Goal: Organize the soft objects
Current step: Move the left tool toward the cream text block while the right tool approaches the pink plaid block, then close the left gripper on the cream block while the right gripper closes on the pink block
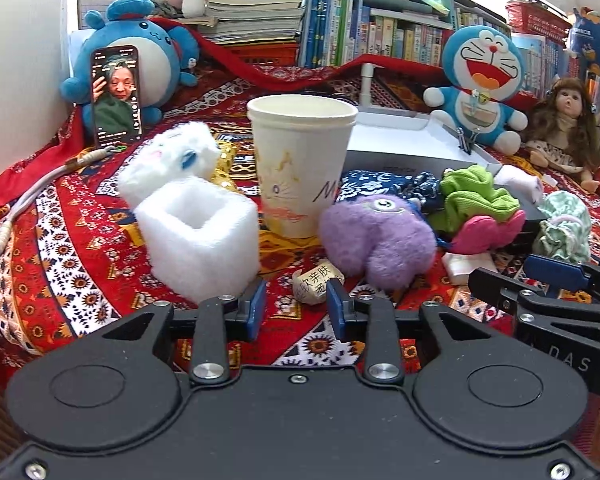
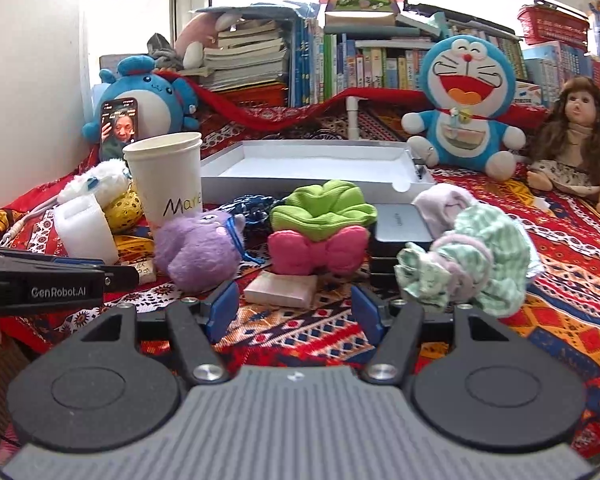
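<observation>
Soft things lie on a patterned red cloth. A purple plush lies beside a white paper cup. A green and pink plush lies to its right, then a mint striped scrunchie. A white foam block and a white fluffy toy lie left of the cup. My left gripper is open and empty, just short of the foam block and purple plush. My right gripper is open and empty before the green and pink plush.
An open white box stands behind the soft things. A Doraemon plush, a doll and a blue plush holding a phone sit at the back before stacked books. A small pale pad lies near my right gripper.
</observation>
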Demonstrator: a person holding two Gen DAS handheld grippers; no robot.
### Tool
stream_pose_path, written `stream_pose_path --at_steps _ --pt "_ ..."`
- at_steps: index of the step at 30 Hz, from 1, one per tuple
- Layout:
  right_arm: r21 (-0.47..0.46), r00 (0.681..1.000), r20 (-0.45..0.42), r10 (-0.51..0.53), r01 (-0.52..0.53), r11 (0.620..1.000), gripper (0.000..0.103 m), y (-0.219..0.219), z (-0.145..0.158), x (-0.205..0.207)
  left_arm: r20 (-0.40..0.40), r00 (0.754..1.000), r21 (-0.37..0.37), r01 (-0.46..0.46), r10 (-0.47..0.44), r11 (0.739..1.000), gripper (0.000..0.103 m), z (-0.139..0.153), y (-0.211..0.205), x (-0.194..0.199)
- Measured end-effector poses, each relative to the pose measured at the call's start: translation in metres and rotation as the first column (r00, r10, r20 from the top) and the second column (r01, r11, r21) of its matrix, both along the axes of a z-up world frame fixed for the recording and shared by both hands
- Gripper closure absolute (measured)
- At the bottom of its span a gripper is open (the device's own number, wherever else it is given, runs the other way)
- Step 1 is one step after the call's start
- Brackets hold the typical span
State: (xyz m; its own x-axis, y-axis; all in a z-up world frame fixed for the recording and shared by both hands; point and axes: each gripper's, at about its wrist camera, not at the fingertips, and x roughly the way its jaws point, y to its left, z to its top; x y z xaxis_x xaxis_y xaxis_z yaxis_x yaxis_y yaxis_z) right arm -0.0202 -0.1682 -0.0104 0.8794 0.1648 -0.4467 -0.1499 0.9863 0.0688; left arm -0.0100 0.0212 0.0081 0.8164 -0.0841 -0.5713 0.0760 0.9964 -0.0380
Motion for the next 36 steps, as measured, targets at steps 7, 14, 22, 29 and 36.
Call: stream_pose_path --at_steps 7,14,22,29,36 --pt "-0.009 0.999 -0.031 -0.018 0.017 1.000 0.043 0.012 -0.006 0.013 0.002 0.998 0.007 -0.056 0.056 0.998 0.065 -0.002 0.006 0.002" --pt "-0.039 0.999 -0.026 -0.046 0.045 0.998 0.052 0.011 -0.006 0.006 0.012 0.996 0.009 -0.083 0.083 0.996 0.058 -0.001 0.007 0.002" --pt "-0.048 0.998 -0.018 -0.063 0.062 0.997 0.053 0.005 -0.002 0.000 0.036 0.999 0.037 -0.024 0.023 0.999 0.050 0.001 -0.012 0.000" --pt "-0.082 0.999 -0.006 -0.034 0.033 0.996 0.040 0.006 -0.004 0.003 0.034 0.999 0.053 -0.018 0.016 0.998 0.056 -0.005 -0.021 0.013" --pt "-0.101 1.000 -0.007 -0.019 0.018 0.995 0.037 0.005 -0.005 0.008 0.027 0.999 0.030 0.044 -0.045 0.999 0.073 -0.010 -0.019 0.013"
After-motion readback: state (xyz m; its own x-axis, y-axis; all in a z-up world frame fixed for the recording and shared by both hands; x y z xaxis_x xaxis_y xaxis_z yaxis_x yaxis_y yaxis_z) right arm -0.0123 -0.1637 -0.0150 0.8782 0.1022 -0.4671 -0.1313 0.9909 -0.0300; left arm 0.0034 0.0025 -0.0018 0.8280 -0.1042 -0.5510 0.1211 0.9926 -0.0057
